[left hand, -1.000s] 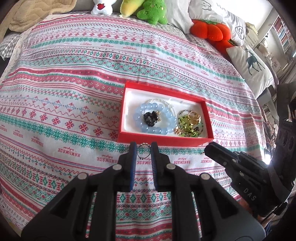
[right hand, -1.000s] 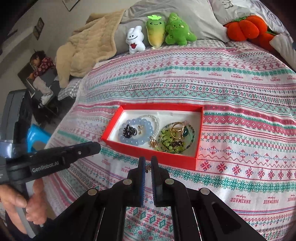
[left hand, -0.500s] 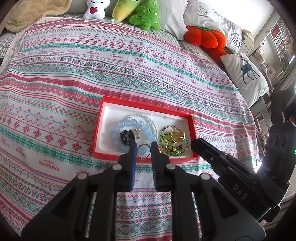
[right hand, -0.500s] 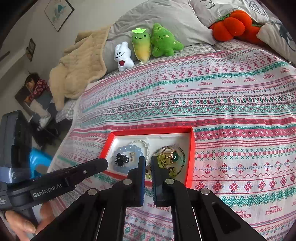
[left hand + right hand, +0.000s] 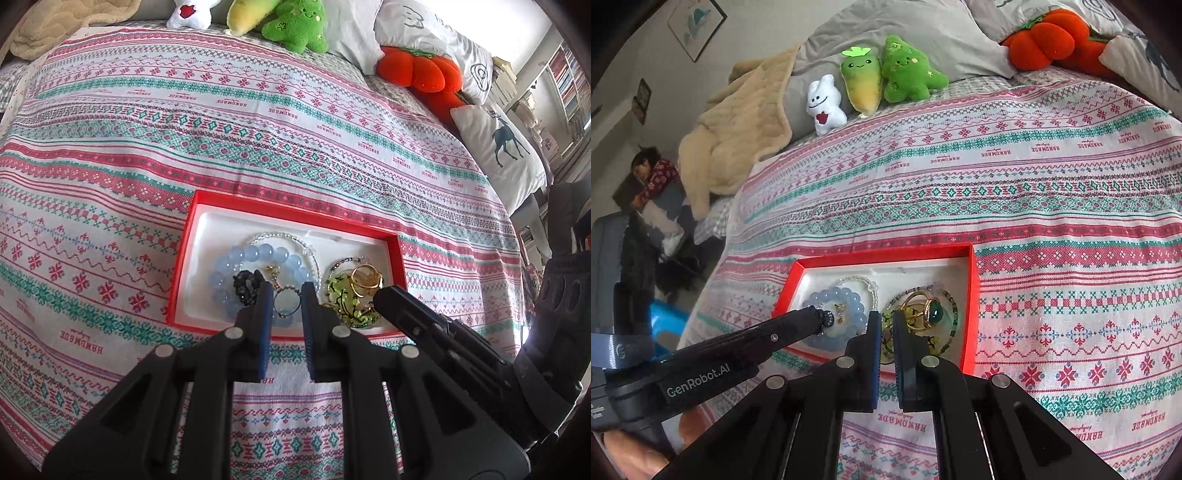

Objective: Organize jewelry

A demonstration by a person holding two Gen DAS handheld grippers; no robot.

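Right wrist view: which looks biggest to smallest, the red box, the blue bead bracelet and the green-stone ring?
1. red box
2. blue bead bracelet
3. green-stone ring

All lie together, so nearness barely matters.

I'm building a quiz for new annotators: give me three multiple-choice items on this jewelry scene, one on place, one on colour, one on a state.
1. Where does the blue bead bracelet lie?
A on the quilt
B in the red box
C on a pillow

2. What colour is the stone of the gold ring?
A red
B clear
C green

3. What does the left claw hold?
A a small thin ring
B nothing
C a plush toy

Answers: B, it rests on the box's white lining; C, the right wrist view shows a dark green stone; A, the ring sits between its fingers.
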